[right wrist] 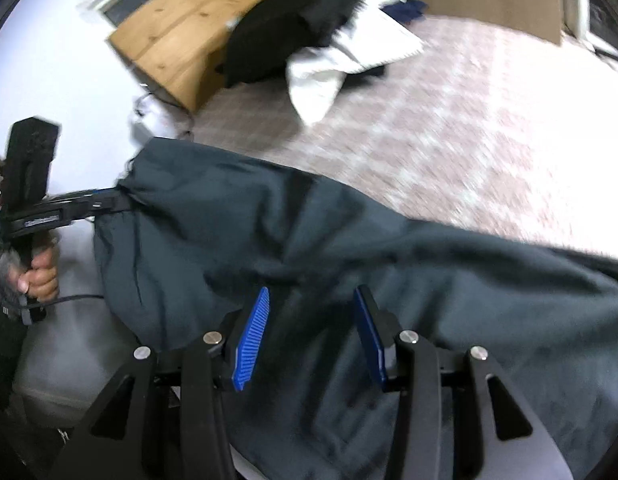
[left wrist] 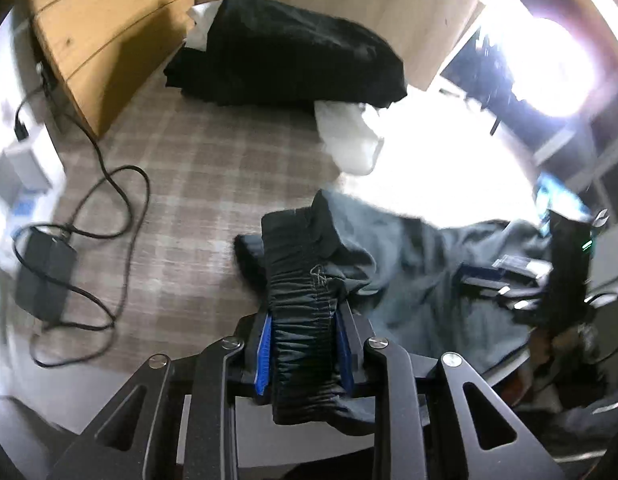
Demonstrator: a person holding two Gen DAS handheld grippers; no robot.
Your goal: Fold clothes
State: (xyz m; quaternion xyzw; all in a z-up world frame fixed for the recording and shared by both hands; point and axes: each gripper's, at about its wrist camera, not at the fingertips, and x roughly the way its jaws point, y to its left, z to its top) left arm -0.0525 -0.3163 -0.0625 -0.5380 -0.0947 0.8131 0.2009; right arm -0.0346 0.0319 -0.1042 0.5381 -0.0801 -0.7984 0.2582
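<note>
We have left gripper [left wrist: 303, 344] clamped on waistband [left wrist: 299, 280] of pants [right wrist: 309, 248]. Pants stretch from there rightward, long axis across bed [right wrist: 449, 128]. Right gripper [right wrist: 309, 336] wide open, holding nothing, hovering just over mid-fabric, nearer free end for next grab.
</note>
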